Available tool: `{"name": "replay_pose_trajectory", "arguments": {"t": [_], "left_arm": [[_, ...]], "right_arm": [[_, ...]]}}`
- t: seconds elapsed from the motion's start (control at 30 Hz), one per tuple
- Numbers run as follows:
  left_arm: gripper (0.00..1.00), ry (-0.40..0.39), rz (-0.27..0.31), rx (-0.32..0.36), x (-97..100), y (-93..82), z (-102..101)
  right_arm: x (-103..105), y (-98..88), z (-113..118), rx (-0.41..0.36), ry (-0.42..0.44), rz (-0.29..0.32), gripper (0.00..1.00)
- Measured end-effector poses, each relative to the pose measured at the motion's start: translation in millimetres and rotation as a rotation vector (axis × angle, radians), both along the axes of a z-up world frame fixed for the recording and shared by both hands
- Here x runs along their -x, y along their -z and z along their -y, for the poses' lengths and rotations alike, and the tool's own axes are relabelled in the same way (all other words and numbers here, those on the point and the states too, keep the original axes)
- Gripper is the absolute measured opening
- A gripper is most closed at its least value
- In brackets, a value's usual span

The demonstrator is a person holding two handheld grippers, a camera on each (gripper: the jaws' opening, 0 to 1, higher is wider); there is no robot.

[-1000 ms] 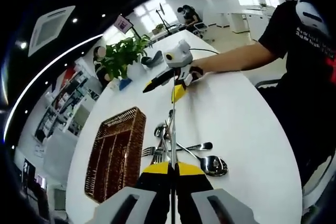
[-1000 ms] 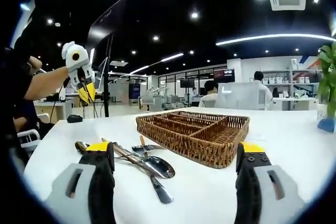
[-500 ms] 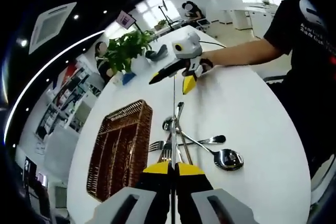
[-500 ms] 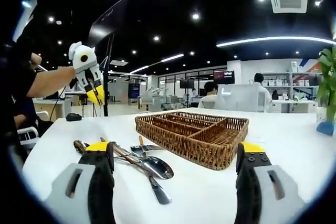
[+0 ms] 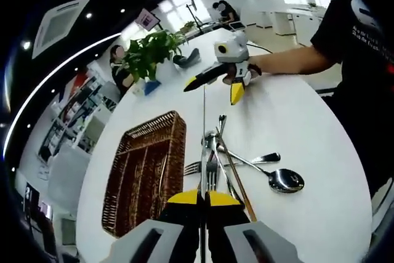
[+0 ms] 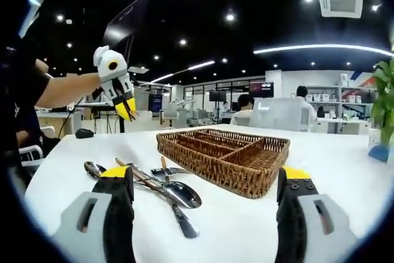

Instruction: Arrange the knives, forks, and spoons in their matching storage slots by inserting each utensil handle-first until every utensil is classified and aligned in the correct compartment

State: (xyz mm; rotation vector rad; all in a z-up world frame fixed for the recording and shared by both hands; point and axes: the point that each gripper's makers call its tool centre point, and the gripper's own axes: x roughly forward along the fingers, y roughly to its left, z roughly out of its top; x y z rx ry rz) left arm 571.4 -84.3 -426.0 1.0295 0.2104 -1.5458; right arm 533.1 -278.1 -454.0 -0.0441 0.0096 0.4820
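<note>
A wicker tray with several slots lies on the white table. Beside it is a loose pile of utensils: forks, spoons and a long brown-handled piece. My left gripper hovers above the pile, jaws shut, with a thin straight sliver edge-on between them that I cannot identify. From the right gripper view the left gripper hangs in the air, tips down, left of the tray. My right gripper rests low on the table facing the tray, open and holding nothing.
A potted plant stands at the table's far end, next to a dark object. The person's bare forearm reaches over the table's right side. A small dark thing lies near the far left edge.
My left gripper has drifted toward the tray over the utensil pile, staying shut. The right gripper has barely moved and stays open.
</note>
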Motion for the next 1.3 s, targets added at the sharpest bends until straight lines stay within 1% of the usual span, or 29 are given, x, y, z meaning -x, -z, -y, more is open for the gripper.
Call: {"name": "replay_pose_trajectory", "arguments": {"t": [0.17,0.27,0.47,0.63,0.93,1.3], "left_arm": [[0.01,-0.002,-0.005,-0.004,-9.5,1.7,3],[0.01,-0.008,-0.005,-0.001,-24.3,3.8,6],[0.01,-0.002,-0.005,-0.004,-43.5,7.4,7],[0.0,-0.017,-0.008,-0.012,-66.4,13.1,6],[0.0,-0.015,-0.022,-0.024,-94.4,23.1,9],[0.01,-0.019,-0.035,-0.016,-117.0,22.2,17]], "right_arm": [[1,-0.1,2,-0.005,0.005,-0.006,1.0],[0,-3.0,4,-0.011,0.014,0.005,0.99],[-1,-2.4,6,-0.024,0.014,0.003,0.99],[-1,-1.1,6,-0.025,0.018,-0.001,0.99],[-4,-1.2,16,-0.054,0.042,0.0,0.99],[-7,5.2,20,-0.045,0.053,-0.016,0.99]]}}
